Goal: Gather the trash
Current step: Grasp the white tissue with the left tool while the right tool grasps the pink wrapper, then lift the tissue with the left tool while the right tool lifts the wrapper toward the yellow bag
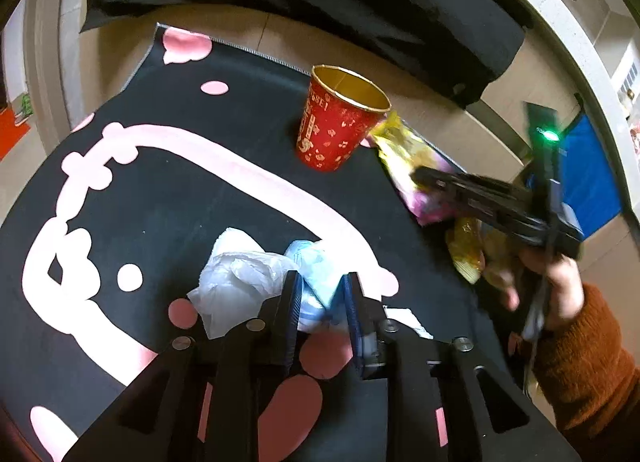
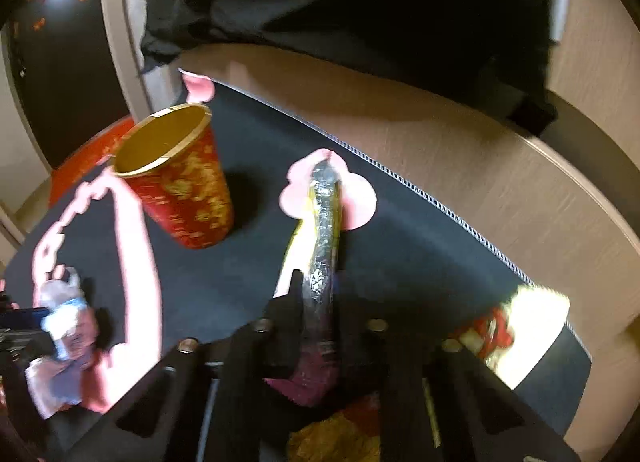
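Both hands are at the pick-up step of collecting the trash. The left gripper (image 1: 320, 298) has its fingers pressed on a crumpled, pale blue and white wad of tissue or thin plastic (image 1: 310, 270), soft and creased, at the near edge of the mat; a second white crumpled piece (image 1: 236, 282) lies just left of it, touching. The right gripper (image 2: 320, 294) has its fingers pinching a flattened snack wrapper (image 2: 324, 222) almost edge-on, so the foil lining shows silver and crinkled with a yellow printed edge. The wrapper runs away from the fingers toward the far side. In the left wrist view the same wrapper looks yellow and pink beside the red paper cup (image 1: 340, 118). That cup stands upright on the far part of the black mat (image 1: 180, 182), a soft fabric pad with pink shapes and a stitched border lying on the light wooden table (image 2: 460, 166). Its inside is gold and looks empty; it appears the likely place for the scraps. The next move probably calls for lifting each limp piece clear without dragging its neighbour, then bringing it over the narrow, tippable cup mouth.
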Available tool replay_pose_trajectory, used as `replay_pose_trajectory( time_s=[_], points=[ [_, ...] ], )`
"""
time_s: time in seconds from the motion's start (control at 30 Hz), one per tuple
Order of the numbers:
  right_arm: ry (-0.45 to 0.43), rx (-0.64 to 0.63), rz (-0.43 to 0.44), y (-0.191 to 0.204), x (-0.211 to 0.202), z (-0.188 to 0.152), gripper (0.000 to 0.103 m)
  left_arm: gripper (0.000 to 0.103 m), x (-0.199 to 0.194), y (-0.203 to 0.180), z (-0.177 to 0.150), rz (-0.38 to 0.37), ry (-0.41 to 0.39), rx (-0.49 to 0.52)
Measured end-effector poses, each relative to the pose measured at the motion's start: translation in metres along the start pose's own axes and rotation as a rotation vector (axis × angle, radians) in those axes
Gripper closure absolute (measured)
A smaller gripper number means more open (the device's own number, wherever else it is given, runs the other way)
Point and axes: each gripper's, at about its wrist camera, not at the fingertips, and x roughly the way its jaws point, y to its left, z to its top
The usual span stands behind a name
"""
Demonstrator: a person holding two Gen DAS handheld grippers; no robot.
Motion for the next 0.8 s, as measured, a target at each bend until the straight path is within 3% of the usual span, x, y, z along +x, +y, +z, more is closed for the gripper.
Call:
replay_pose_trajectory(
  time_s=[0.13, 0.37, 0.57, 0.8],
  points=[
    [-0.047, 0.045, 0.034, -0.003, -0.033, -0.011, 0.093, 0.069, -0.001, -0.006, -0.004, 0.042, -0.004, 0.008],
    [-0.148, 0.063, 0.019, 0.000, -0.106, -0.030, 0.093, 0.063, -0.006, -0.019, -0.017, 0.060, 0.000, -0.022],
    [-0.201, 0.096, -0.012, -0.009, -0.149, -0.041, 0.093, 0.056, -0.003, -0.020, -0.026, 0.061, 0.007, -0.122],
    [-0.223, 0.132, -0.051, -0.018, -0.182, -0.070, 0.093, 0.056, 0.013, -0.015, -0.012, 0.142, -0.027, -0.238]
  ],
)
